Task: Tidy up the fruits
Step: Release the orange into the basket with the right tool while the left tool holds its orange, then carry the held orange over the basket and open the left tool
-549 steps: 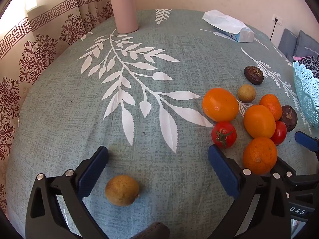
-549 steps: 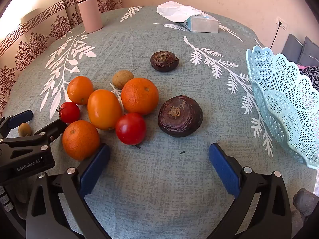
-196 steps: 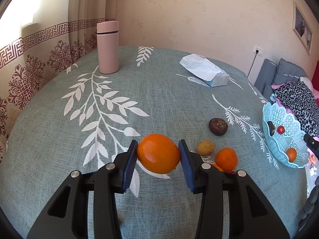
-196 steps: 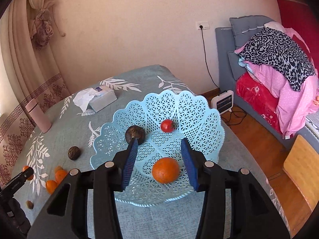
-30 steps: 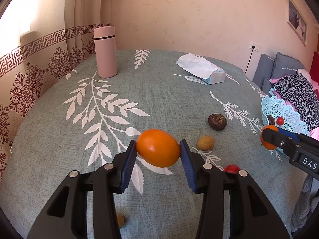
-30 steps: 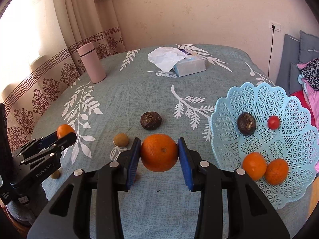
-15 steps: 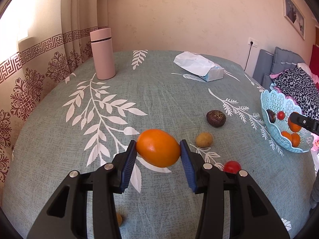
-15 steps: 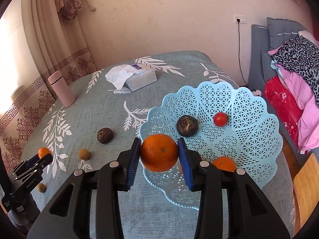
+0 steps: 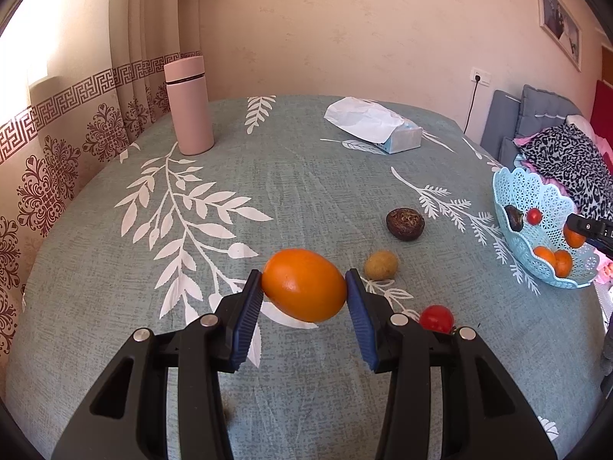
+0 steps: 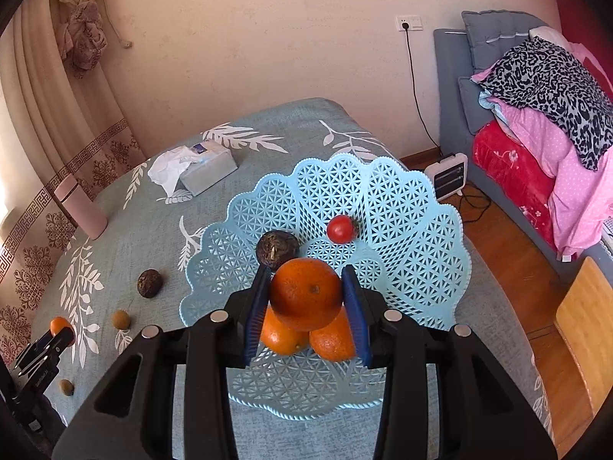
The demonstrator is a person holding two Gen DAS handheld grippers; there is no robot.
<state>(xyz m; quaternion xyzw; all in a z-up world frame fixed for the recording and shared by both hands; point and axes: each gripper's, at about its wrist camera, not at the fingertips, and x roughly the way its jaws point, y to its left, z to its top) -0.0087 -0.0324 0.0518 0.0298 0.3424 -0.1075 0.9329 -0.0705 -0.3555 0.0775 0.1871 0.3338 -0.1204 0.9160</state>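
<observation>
Over the near middle of the light-blue basket (image 10: 406, 253), the right gripper (image 10: 306, 303) clamps a round orange (image 10: 306, 293), its navel dimple facing the camera. Under it in the basket lie two oranges (image 10: 285, 335), with a dark wrinkled fruit (image 10: 276, 248) and a red tomato (image 10: 340, 229) farther back. Left of the basket, above the table (image 9: 306, 176), the left gripper (image 9: 304, 287) grips an oval orange fruit (image 9: 304, 284), long axis running jaw to jaw, slightly tilted.
</observation>
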